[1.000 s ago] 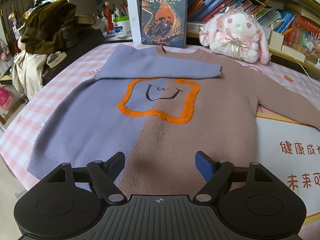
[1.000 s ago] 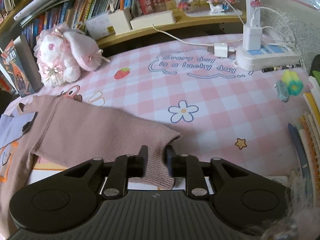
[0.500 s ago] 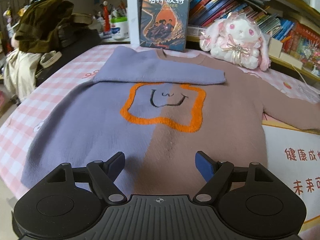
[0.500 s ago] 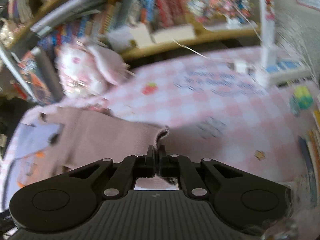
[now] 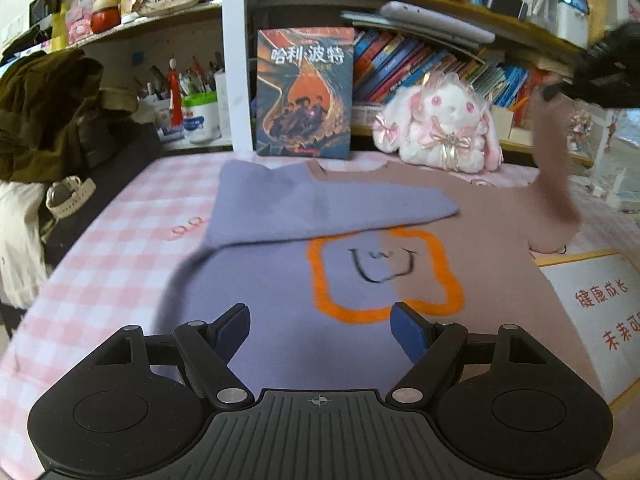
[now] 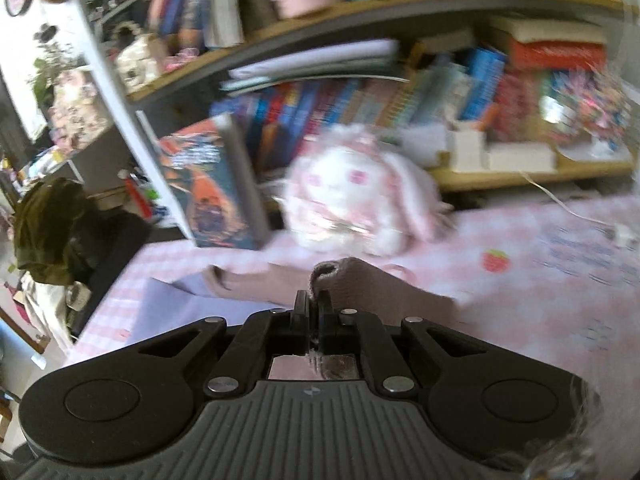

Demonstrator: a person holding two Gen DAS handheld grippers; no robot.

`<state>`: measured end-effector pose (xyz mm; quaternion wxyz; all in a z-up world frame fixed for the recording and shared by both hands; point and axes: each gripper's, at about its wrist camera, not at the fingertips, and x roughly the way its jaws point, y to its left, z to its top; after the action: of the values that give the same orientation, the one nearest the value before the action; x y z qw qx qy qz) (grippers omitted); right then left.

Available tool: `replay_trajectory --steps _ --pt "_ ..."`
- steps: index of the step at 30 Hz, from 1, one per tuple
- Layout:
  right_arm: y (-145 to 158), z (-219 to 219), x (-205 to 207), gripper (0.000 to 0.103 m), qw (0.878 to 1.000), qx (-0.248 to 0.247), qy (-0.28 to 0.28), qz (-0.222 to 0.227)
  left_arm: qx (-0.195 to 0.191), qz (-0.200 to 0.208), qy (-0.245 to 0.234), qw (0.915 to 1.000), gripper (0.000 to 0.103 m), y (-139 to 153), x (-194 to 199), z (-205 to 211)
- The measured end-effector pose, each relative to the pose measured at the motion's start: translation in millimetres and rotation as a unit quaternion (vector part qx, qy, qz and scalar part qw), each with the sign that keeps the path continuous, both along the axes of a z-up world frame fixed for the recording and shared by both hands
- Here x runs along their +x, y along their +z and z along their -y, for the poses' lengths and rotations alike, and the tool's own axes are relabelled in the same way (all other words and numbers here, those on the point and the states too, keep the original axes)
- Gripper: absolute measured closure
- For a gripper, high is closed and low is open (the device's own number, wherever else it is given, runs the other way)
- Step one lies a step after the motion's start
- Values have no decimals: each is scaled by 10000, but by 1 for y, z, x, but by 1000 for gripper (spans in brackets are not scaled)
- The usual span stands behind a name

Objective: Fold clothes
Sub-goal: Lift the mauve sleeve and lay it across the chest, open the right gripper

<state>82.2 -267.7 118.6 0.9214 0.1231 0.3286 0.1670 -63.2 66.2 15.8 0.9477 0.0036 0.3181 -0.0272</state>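
Lifted since before, the brown sleeve [image 6: 360,280] rides clamped in my right gripper [image 6: 314,306], probably folding inward; left gripper [image 5: 320,326] jaws gape.

Fuzzy knit sweater [image 5: 280,300], matt black plastic claw [image 5: 320,326], glossy book cover [image 5: 305,92], fluffy plush rabbit [image 5: 440,128]

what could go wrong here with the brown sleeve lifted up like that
The right gripper pinches only the cuff of the brown knitted sleeve, so the cuff could slip free mid-swing. The lifted sleeve hangs near the white plush rabbit and could brush it. The open left gripper pins nothing, so the purple-and-brown sweater body might drag sideways.
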Motion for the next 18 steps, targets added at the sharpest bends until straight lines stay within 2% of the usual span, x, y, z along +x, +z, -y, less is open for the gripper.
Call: replay_trajectory --steps 8,10,18 --pt "27 -120 13 99 9985 111 439 298 -28 251 -303 9992 22 4 -12 -46" --pt "27 -146 18 99 9981 66 530 321 -35 313 -378 9988 22 4 -15 -57" --pt "12 -227 47 99 9971 -198 676 297 -49 194 -141 9997 22 1 -17 -96"
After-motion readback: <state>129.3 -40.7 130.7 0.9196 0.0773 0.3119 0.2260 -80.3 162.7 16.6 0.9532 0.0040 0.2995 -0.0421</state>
